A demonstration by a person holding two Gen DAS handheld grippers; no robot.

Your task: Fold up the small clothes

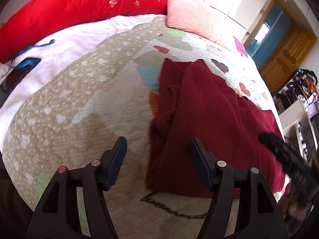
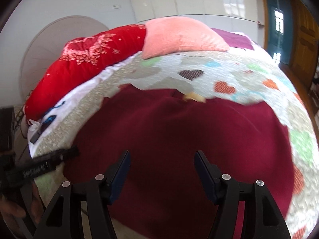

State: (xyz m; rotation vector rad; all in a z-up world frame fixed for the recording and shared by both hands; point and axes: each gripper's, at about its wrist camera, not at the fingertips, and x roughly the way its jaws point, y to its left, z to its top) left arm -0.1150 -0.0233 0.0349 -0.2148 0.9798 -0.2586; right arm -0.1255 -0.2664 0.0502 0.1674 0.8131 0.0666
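While your left gripper and right gripper both gape wide and empty, the dark red garment lies on the quilt near the bed's front edge.

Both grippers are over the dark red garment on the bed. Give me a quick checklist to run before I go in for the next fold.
1. Left gripper open and holding nothing: ok.
2. Right gripper open and holding nothing: ok.
3. Dark red garment lying on the quilt, not hanging off the edge: ok.
4. Garment spread flat: not ok; a fold is bunched along its left side in the left wrist view.
5. Pink pillow and red cushion clear of the garment: ok.
6. Which edge is collar or hem: cannot tell, the pictures are blurred.
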